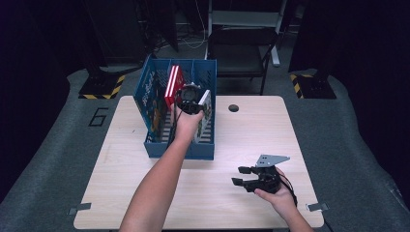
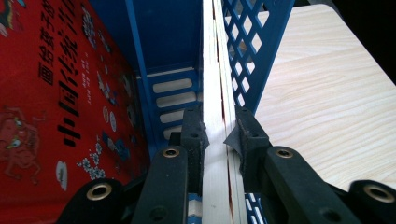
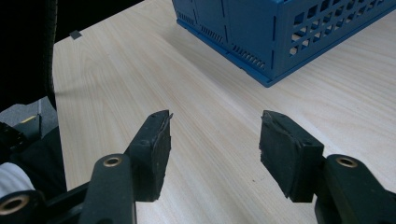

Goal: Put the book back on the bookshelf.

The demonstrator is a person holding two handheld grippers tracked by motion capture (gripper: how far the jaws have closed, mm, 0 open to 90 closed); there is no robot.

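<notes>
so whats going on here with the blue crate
A person is working at a wooden table with a gripper in each hand. The left gripper is shut on the edge of a thin, pale book that stands upright in the blue crate, close to its lattice wall. A red book stands in the crate further along. The right gripper is open and holds nothing, above bare tabletop off to the side of the crate.
</notes>
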